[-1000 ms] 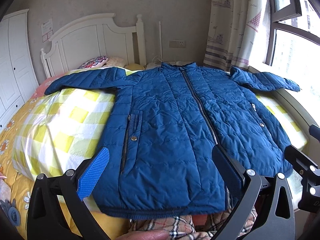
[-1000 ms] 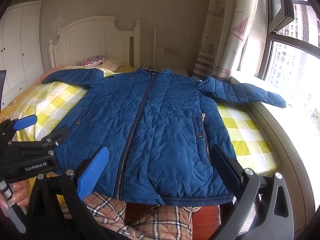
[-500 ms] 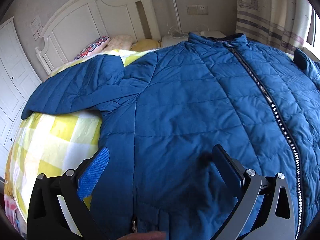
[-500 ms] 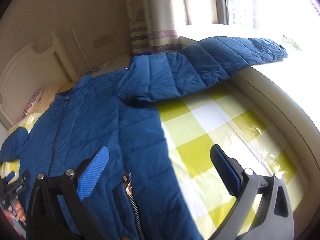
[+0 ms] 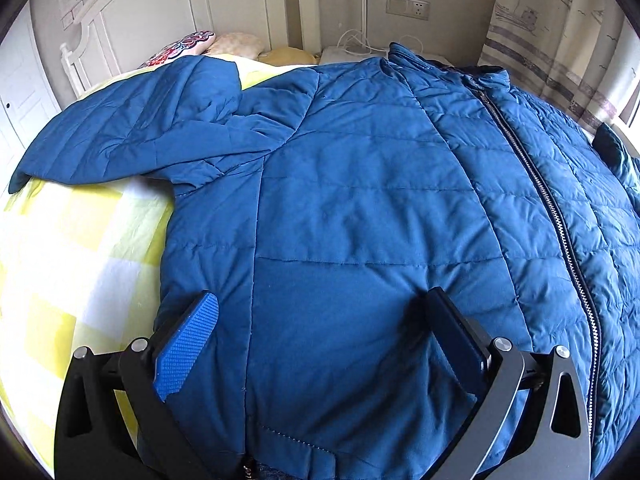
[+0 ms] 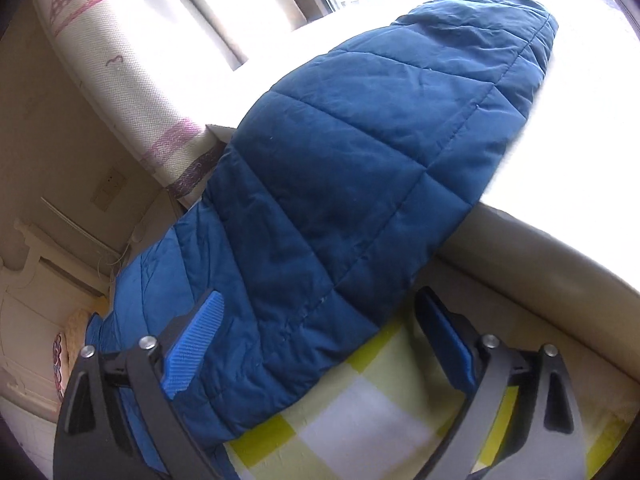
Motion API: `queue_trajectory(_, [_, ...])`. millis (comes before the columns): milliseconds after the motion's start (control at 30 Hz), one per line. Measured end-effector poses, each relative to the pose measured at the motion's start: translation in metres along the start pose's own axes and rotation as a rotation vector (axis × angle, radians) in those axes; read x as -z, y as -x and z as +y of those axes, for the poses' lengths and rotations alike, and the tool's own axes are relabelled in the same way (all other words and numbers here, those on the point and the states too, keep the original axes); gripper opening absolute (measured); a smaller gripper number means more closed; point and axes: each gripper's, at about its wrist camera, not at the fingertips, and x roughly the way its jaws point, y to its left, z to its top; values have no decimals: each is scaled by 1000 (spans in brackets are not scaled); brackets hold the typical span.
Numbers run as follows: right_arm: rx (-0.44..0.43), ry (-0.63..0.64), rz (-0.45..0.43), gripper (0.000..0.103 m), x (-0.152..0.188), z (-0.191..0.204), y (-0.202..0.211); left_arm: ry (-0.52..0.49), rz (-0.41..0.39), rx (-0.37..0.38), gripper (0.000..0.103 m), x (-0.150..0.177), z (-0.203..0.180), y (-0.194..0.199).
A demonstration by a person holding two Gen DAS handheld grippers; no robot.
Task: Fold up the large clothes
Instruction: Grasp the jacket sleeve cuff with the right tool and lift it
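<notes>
On bed (image 5: 72, 240): jacket (image 5: 360, 208) spread flat, front up, zipper closed.
Right sleeve (image 6: 360, 152): just ahead of right hand-held gripper (image 6: 320, 340), long axis running away toward window.
Left hand-held gripper (image 5: 320, 340): over jacket body, sleeve farther left.
Both jaws: wide apart, holding nothing.
Nearer arm: right.

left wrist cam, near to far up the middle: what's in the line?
Open left claw → blue jacket body → jacket collar → white bedside unit with cables → wall with socket plate.
</notes>
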Motion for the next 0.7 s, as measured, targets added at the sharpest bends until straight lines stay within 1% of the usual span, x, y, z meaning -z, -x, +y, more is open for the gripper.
queue_trajectory(33, [8, 6, -6, 28, 0, 6, 2, 0, -1, -1, 99, -1, 0, 0])
queue_trajectory(67, [18, 42, -42, 13, 3, 19, 8, 1, -1, 0, 99, -1, 0, 0])
queue_trajectory(100, [11, 109, -101, 9, 8, 39, 20, 3, -2, 2, 99, -1, 1, 0])
queue_trajectory(133, [-8, 199, -162, 9, 16, 63, 32, 5, -3, 3, 99, 0, 2, 1])
queue_trajectory(167, [-32, 301, -201, 7, 27, 90, 43, 8, -4, 3, 99, 0, 2, 1])
queue_trajectory(200, [-62, 402, -221, 7, 41, 117, 52, 8, -6, 1, 99, 0, 2, 1])
queue_trajectory(267, [-110, 628, -262, 7, 84, 171, 68, 8, -7, -3, 99, 0, 1, 1])
queue_trajectory(333, [-156, 870, -269, 7, 139, 218, 74, 9, -8, -2, 99, 0, 2, 1])
queue_trajectory(400, [-177, 1089, -214, 9, 198, 251, 66, 10, -9, 0, 99, 0, 2, 1])
queue_trajectory(433, [-173, 1184, -157, 12, 224, 263, 55, 10, -9, 0, 99, -1, 2, 1])
queue_trajectory(467, [-156, 1261, -76, 25, 250, 271, 41, 11, -9, 2, 99, -1, 3, 1])
queue_trajectory(500, [-138, 1315, 17, 45, 270, 272, 23, 12, -9, 3, 99, -1, 2, 1])
queue_trajectory(533, [-104, 1336, 74, 53, 286, 271, 11, 13, -9, 5, 99, -1, 3, 1])
queue_trajectory(567, [-110, 1317, 26, 55, 289, 266, 13, 13, -9, 5, 99, -1, 3, 1])
queue_trajectory(600, [-100, 1293, 29, 64, 291, 265, 20, 14, -10, 6, 99, -1, 3, 1])
queue_trajectory(633, [-115, 1242, 69, 67, 282, 261, 24, 15, -11, 8, 99, 0, 3, 2])
queue_trajectory(700, [-221, 1084, 154, 73, 256, 243, 39, 16, -11, 8, 99, 0, 3, 2])
